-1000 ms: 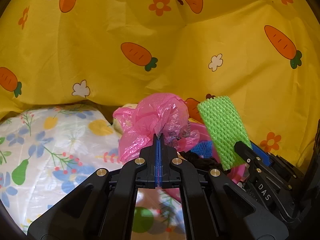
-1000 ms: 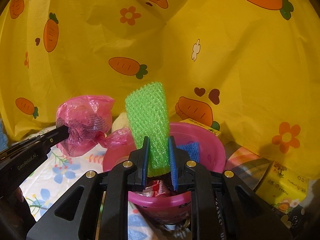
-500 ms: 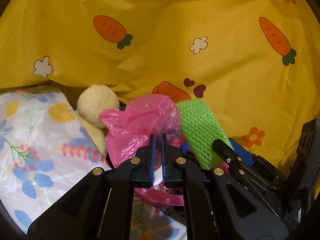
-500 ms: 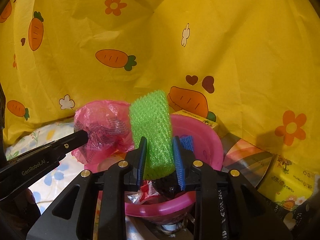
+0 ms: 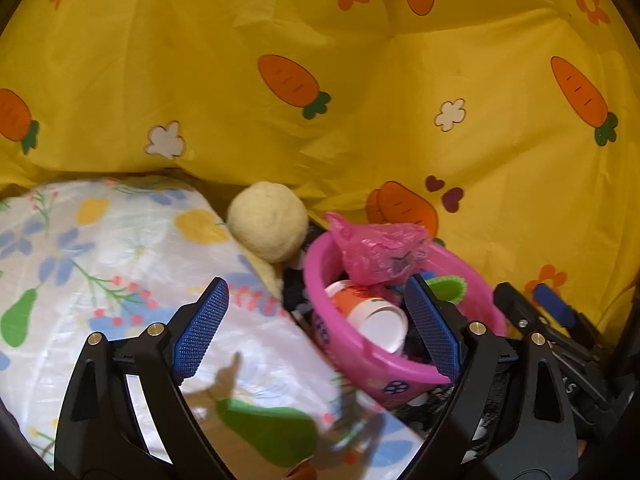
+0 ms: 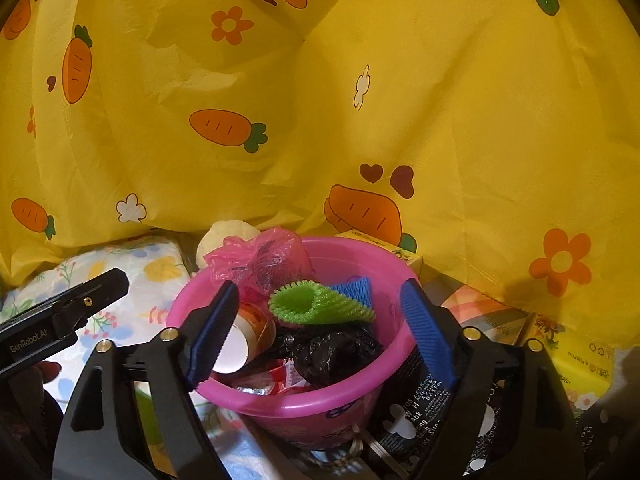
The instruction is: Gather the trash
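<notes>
Yellow carrot-print plastic sheet fills the background. White floral-print cloth covers the surface at left. Round pink plastic basin sits beside it, holding the trash. Crumpled pink plastic bag rests on the basin's far-left rim. Green foam mesh sleeve lies inside on a black crumpled plastic bag; a white paper cup with orange print lies tipped at inner left. Left gripper: jaws have just been opening, now spread wide, nothing between them. Right gripper: jaws likewise just opened, released, empty, over the basin.
</notes>
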Available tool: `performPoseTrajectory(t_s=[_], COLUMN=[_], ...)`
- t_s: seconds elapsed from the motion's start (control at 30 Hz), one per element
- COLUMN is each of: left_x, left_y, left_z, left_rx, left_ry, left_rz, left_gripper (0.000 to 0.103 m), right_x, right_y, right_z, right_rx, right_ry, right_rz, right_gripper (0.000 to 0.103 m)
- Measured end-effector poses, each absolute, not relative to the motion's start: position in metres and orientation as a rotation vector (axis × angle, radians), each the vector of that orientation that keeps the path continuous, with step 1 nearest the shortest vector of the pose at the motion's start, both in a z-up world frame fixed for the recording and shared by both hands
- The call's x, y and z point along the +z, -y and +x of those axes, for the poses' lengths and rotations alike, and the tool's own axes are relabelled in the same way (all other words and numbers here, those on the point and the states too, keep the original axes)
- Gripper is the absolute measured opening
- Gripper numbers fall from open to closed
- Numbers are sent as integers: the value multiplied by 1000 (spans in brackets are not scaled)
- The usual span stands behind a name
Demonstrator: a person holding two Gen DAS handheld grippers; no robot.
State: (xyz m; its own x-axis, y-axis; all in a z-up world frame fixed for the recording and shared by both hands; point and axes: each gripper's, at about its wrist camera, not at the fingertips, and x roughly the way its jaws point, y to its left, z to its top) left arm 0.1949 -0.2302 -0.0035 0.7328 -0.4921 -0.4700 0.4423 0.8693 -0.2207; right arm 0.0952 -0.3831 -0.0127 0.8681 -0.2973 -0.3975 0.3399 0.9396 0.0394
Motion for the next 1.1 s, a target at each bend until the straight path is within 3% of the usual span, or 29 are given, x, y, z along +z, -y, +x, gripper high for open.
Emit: performPoseTrajectory(t_s=[0.17,1.1], left_x=[1,1], left_y=[201,74], left_z=[168,37], left_rx=[-337,-180], left_ry=[-458,-457], left_rz=[-5,-4], left_gripper=[97,97], right_x=[-15,-9], right_y=[360,251], right_z=[82,-13], right_rx=[-345,-230], right_ry=[-375,-364], right_rz=[54,32], right_gripper=[98,98])
